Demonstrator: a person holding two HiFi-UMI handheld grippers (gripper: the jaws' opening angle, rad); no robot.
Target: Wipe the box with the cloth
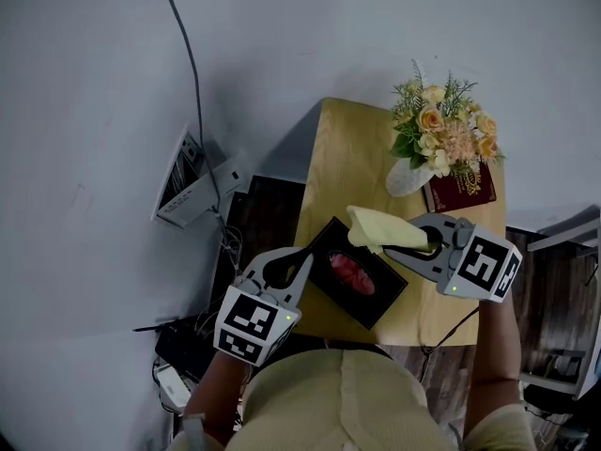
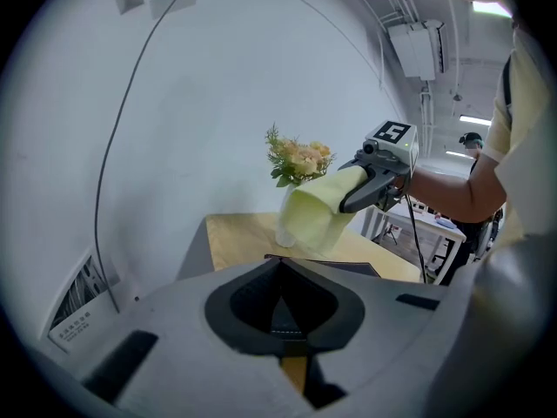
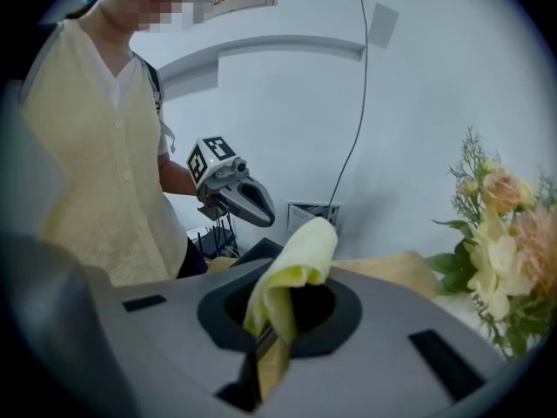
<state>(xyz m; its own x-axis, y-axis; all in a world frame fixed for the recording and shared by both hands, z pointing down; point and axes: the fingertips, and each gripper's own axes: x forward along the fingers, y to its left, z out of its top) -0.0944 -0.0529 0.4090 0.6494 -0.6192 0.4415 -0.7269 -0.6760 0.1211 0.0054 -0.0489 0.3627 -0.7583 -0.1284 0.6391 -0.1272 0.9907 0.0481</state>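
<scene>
A: What've we got, biggest first?
B: Wood table [image 1: 329,148] runs up the centre-right of the head view. A black box [image 1: 380,299] w/ a red patch on top sits at its lower-left end.
A: Behind it?
B: Flowers [image 1: 441,130] at the table's upper right, w/ a red book [image 1: 462,184] just below them.
A: Cloth?
B: We see the yellow cloth [image 1: 376,228] pinched in the right gripper [image 1: 413,242], jaws closed on it, up over the box's upper-right side.
A: Left gripper [image 1: 305,263]?
B: Jaws fully together, tip at the box's left corner. We can't tell if they nip its edge.
</scene>
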